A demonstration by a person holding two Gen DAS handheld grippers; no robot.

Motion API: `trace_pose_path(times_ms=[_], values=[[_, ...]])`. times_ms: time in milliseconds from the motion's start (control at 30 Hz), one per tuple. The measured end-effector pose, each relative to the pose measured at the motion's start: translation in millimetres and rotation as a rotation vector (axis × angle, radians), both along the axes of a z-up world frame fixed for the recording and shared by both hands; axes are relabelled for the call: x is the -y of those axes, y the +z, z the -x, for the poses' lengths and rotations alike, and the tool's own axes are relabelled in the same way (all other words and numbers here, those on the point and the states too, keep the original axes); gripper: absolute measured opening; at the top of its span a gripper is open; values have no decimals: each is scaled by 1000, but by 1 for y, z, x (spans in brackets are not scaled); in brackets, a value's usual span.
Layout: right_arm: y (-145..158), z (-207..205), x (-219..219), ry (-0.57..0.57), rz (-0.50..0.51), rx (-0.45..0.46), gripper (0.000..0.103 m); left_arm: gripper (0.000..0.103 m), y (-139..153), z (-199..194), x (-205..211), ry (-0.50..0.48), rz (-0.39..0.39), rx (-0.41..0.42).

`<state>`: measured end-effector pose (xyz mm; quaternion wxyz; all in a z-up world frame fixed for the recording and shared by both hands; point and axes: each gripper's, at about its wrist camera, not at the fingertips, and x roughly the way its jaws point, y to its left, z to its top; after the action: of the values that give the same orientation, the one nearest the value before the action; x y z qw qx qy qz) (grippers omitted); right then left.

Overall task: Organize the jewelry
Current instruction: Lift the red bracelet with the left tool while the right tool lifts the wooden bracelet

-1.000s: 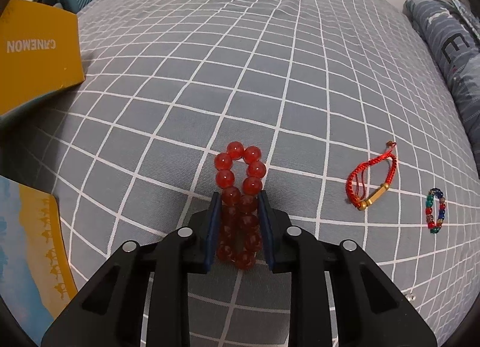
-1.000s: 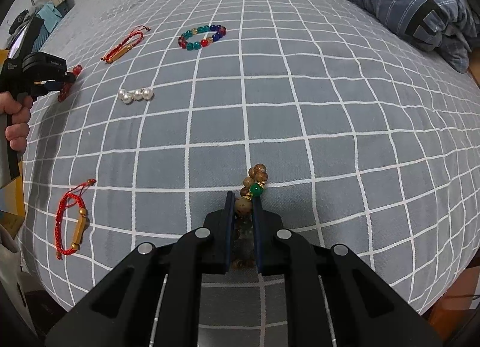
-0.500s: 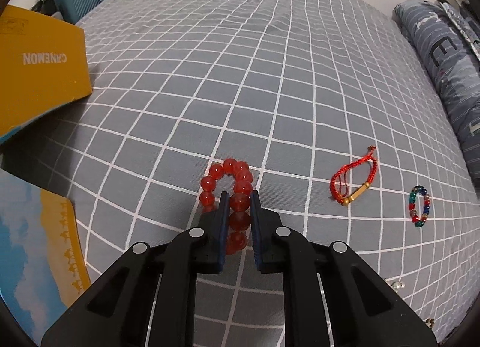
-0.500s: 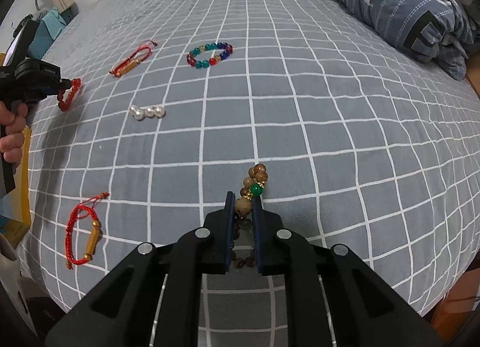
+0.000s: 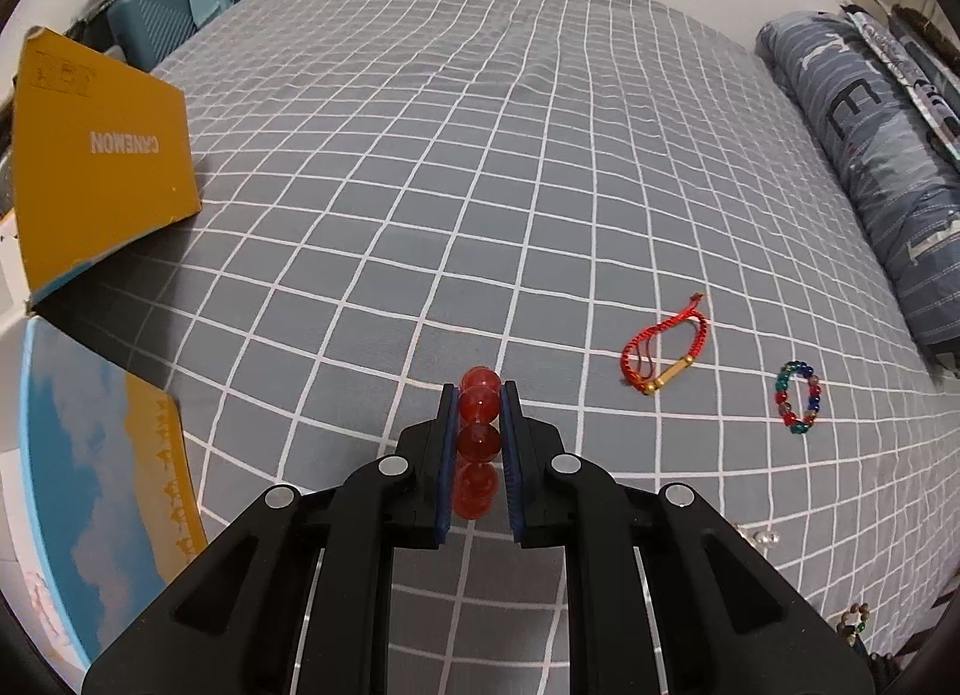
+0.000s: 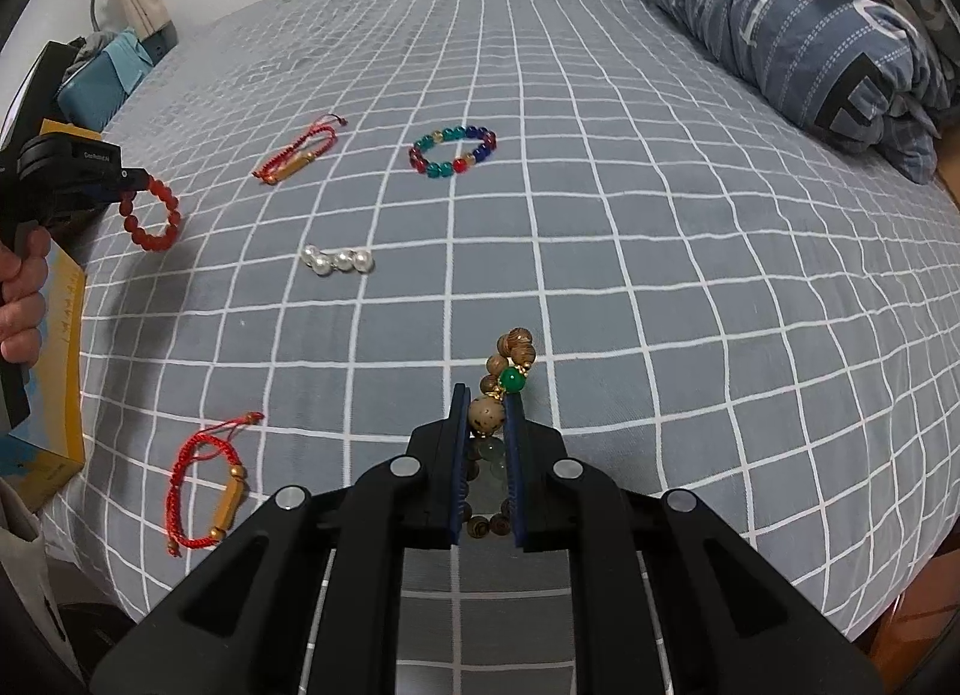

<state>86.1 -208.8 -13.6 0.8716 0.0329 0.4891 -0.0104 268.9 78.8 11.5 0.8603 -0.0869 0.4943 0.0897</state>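
left gripper [image 5: 478, 395]: closed on 1 red bead bracelet [image 5: 478, 443], held above the checked bedsheet [image 5: 480, 155] | right gripper [image 6: 486, 401]: closed on 1 wooden bead bracelet [image 6: 501, 389] near the bed edge | on the sheet are seen: 2 red cord bracelets [image 6: 207, 485], 1 multicolour bead bracelet [image 6: 453, 150], 1 row of 4 pearls [image 6: 337, 260]
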Motion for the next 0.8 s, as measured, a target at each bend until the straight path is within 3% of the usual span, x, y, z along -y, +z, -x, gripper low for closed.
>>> trace_pose_path(times_ms=[800], values=[[43,17,-25,27,13,137,10,13,61,73,18,-74,-23,151]])
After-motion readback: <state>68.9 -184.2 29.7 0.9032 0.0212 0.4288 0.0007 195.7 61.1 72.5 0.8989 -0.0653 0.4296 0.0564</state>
